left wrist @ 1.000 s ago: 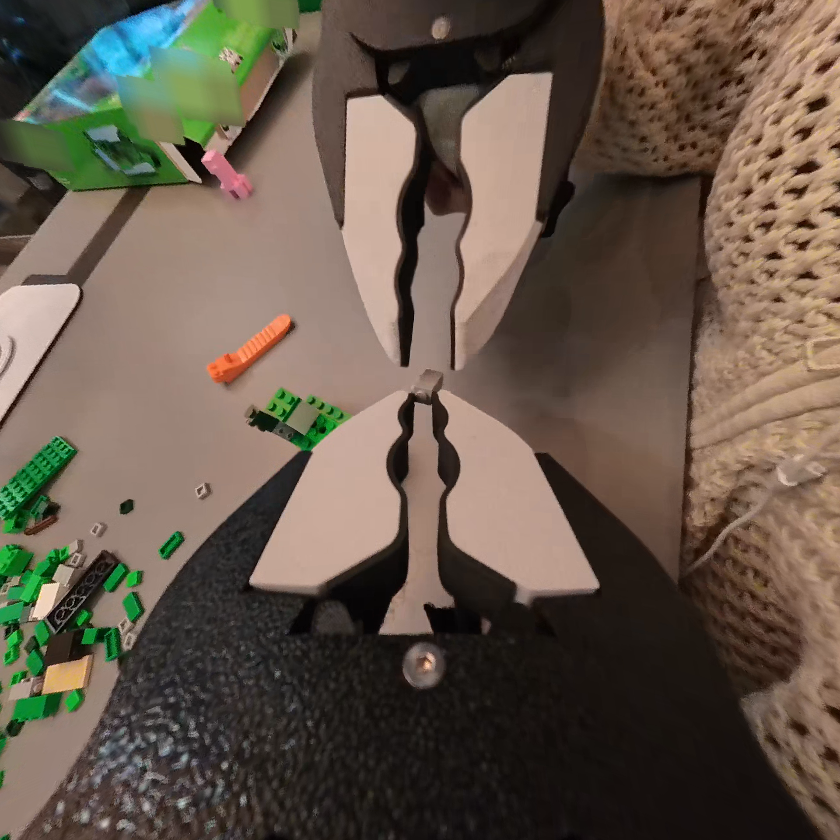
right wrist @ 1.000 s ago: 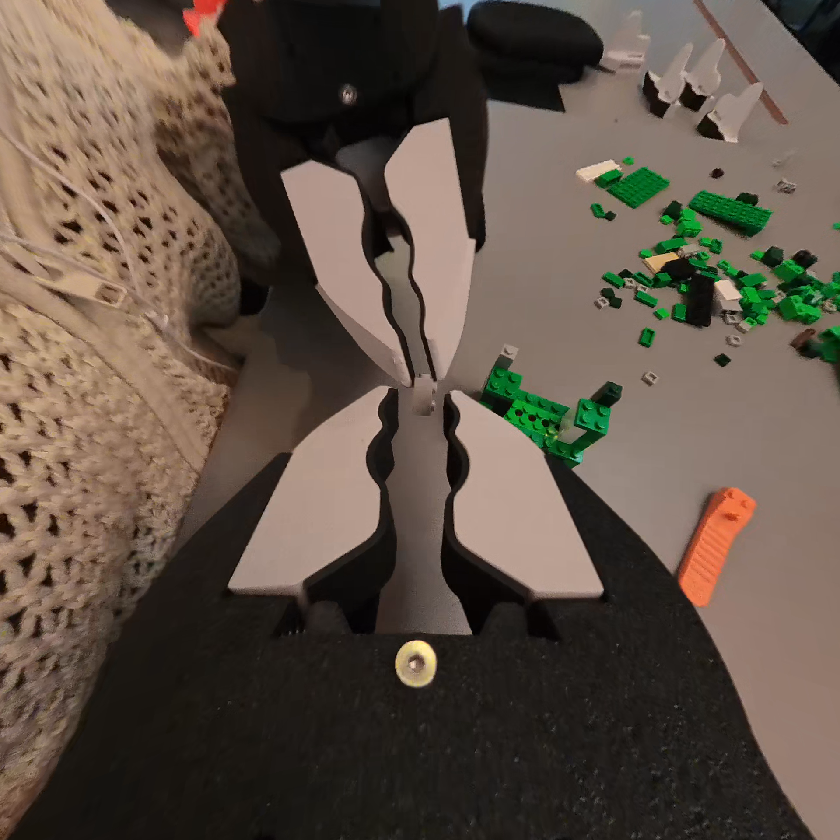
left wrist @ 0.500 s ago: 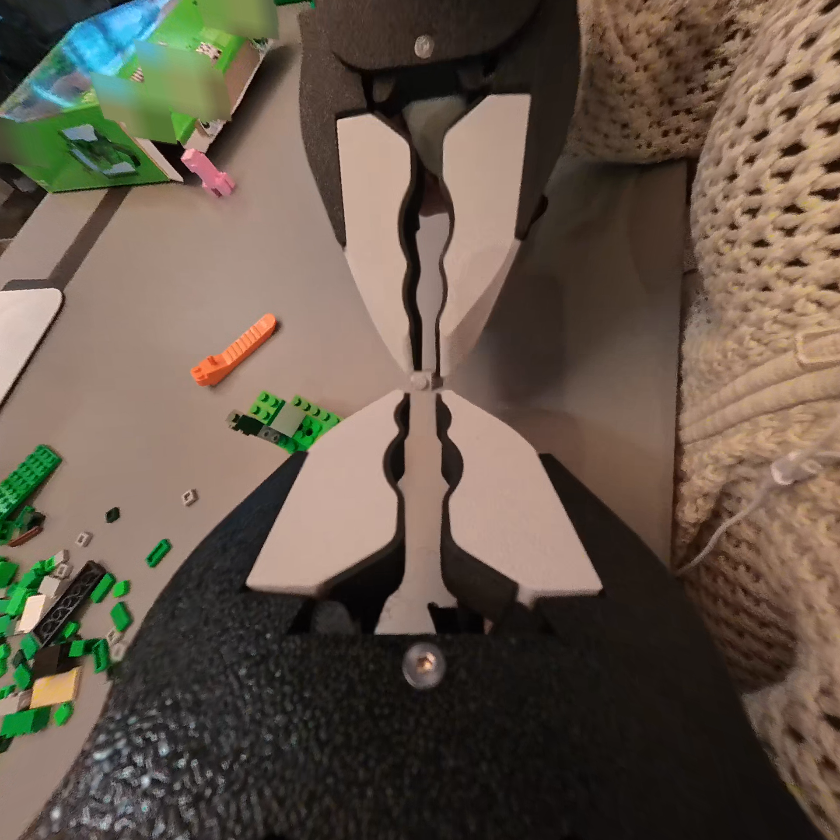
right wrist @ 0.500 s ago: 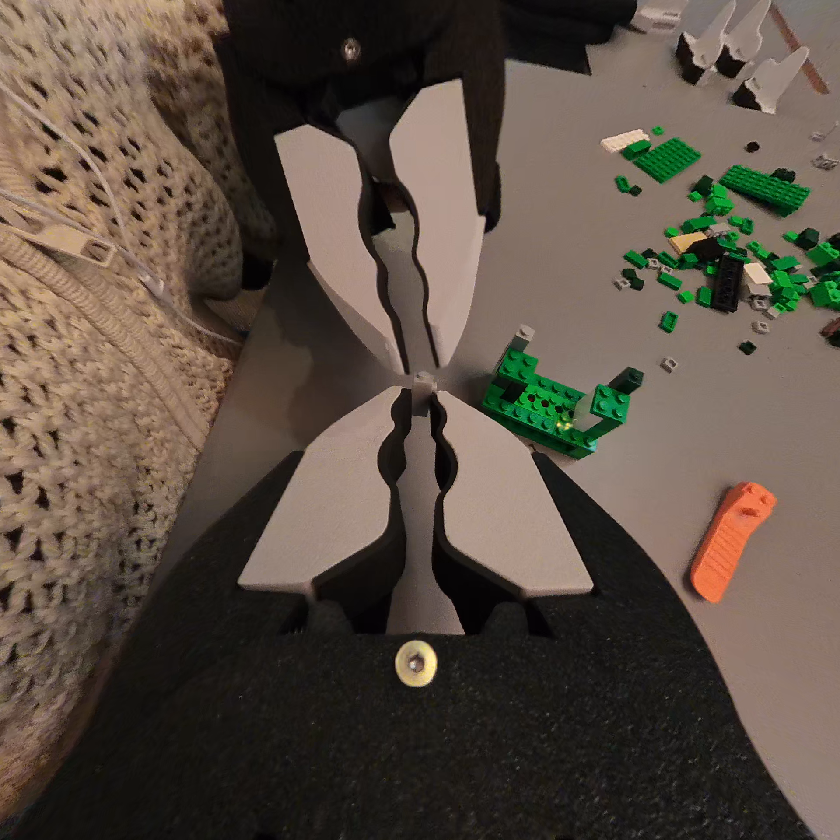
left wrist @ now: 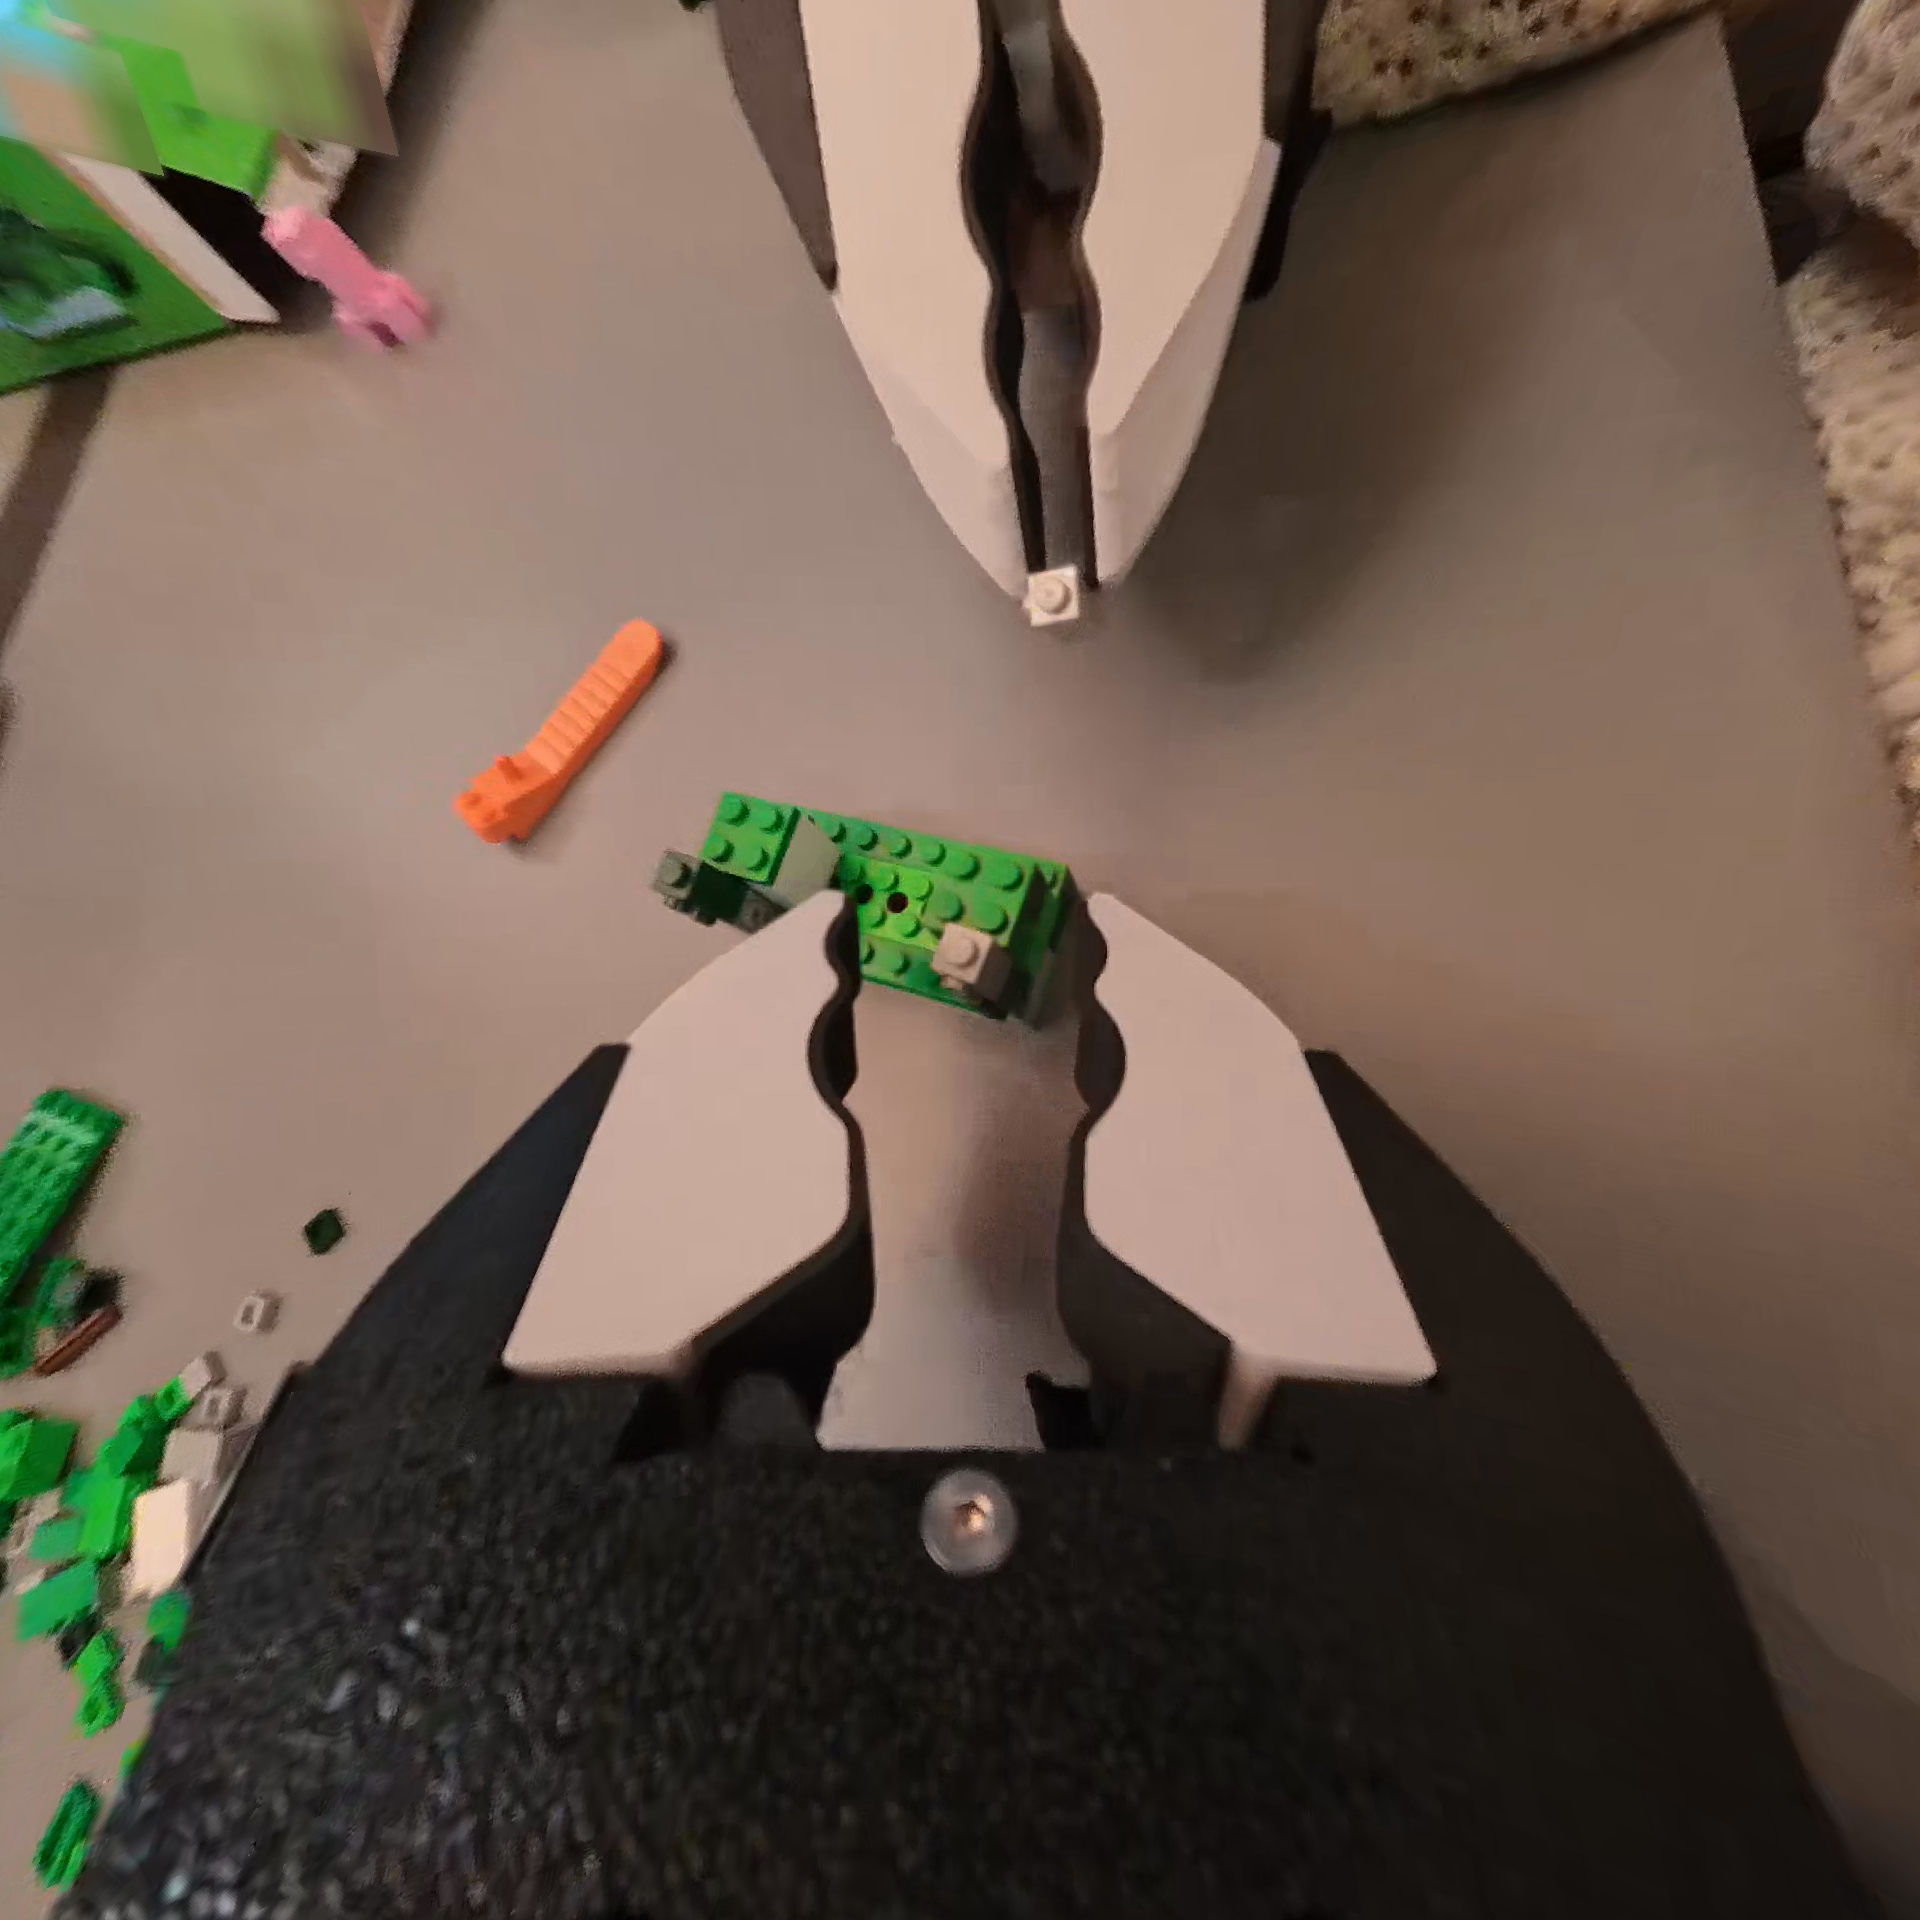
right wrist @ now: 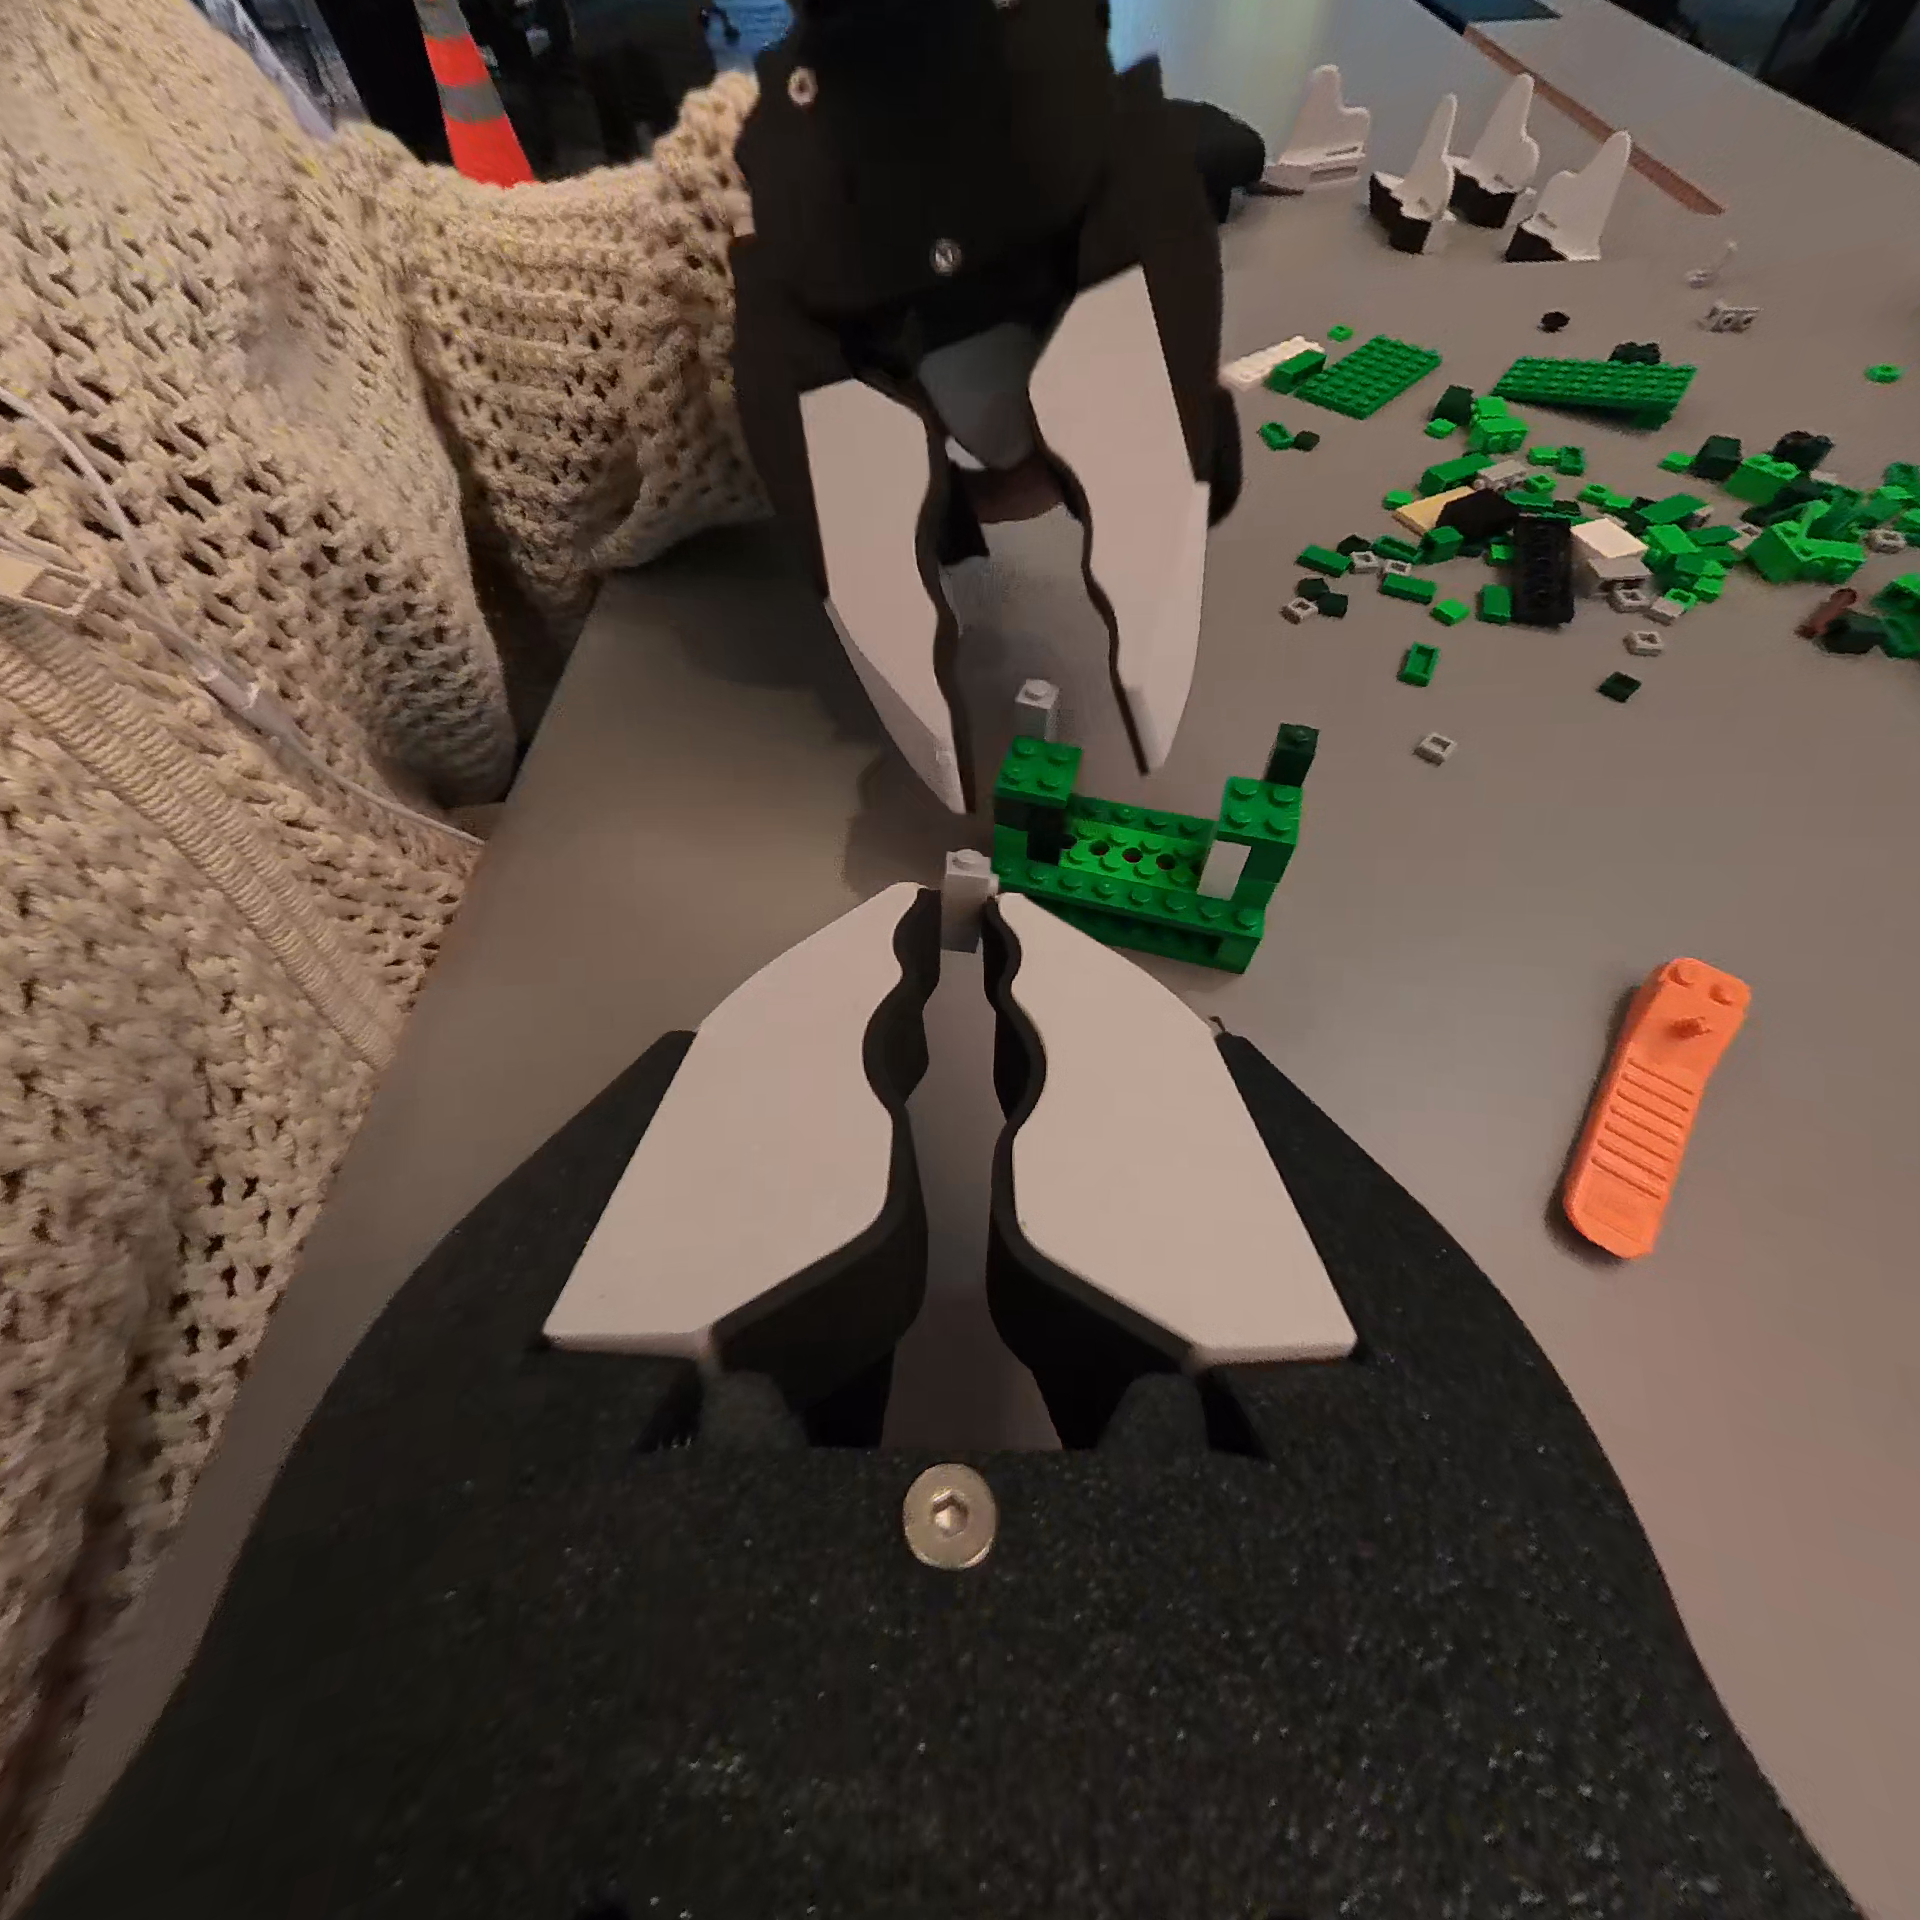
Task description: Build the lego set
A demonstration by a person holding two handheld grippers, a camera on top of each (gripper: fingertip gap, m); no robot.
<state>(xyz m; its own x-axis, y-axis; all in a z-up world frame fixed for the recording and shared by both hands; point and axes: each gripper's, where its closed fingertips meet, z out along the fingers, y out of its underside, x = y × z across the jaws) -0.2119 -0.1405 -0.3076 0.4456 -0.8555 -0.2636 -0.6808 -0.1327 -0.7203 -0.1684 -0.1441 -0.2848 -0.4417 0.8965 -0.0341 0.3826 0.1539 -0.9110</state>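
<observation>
My right gripper [right wrist: 964, 914] clamps a small grey brick [right wrist: 966, 894]; my left gripper [left wrist: 961, 909] hangs open over the partly built green base [left wrist: 914, 904]. Many loose pieces [right wrist: 1621, 530] remain.

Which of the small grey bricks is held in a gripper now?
The small grey brick pinched at the right gripper tips, off the table. Another grey brick stands on the green build.

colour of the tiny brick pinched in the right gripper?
Light grey small square brick; clearest in the right wrist view.
</observation>
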